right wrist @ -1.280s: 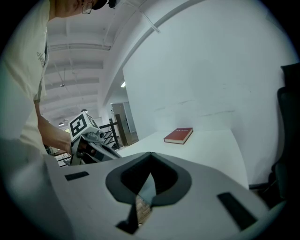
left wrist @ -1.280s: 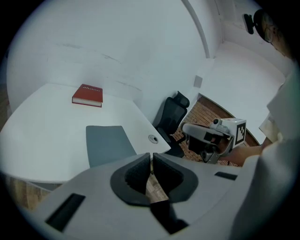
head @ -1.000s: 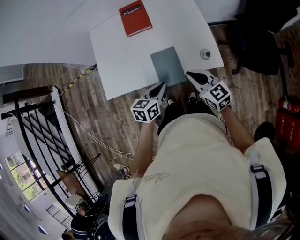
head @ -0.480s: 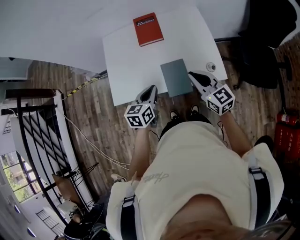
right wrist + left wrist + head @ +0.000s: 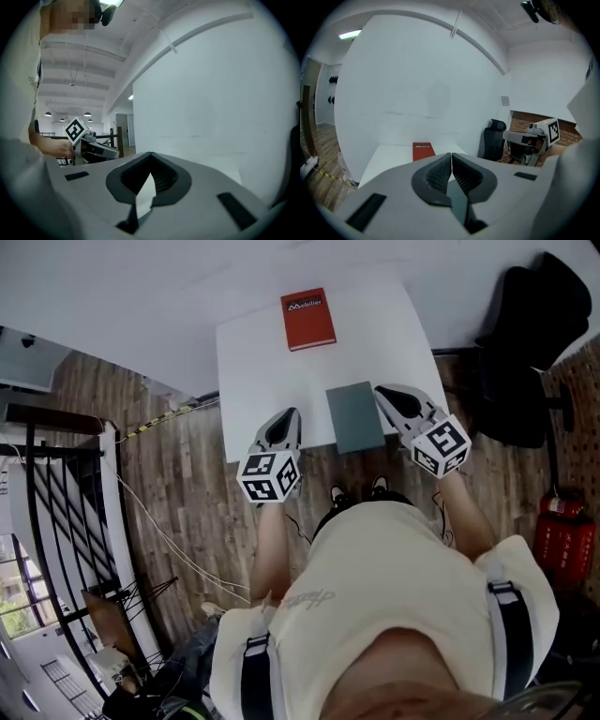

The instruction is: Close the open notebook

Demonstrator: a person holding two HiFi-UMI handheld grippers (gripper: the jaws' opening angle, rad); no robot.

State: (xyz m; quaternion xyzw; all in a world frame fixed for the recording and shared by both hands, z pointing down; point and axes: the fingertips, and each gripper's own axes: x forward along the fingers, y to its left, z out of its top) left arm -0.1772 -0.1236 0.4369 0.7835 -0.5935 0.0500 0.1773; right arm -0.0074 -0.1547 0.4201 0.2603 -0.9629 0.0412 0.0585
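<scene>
Lying shut at the near edge of the white table (image 5: 262,362), the grey notebook (image 5: 356,416) sits between the two grippers. The right gripper (image 5: 386,395) reaches over the table just beside the notebook's right edge. The left gripper (image 5: 284,420) hangs at the table's near edge, off to the notebook's left. Each gripper's own view shows its pads pressed together with nothing between them. The left gripper view also catches the red book (image 5: 423,151) farther up the table and a black office chair (image 5: 491,140). Only the head view shows the red fire extinguisher (image 5: 561,540) on the wooden floor (image 5: 187,512) and the black railing (image 5: 56,521) at the left.
</scene>
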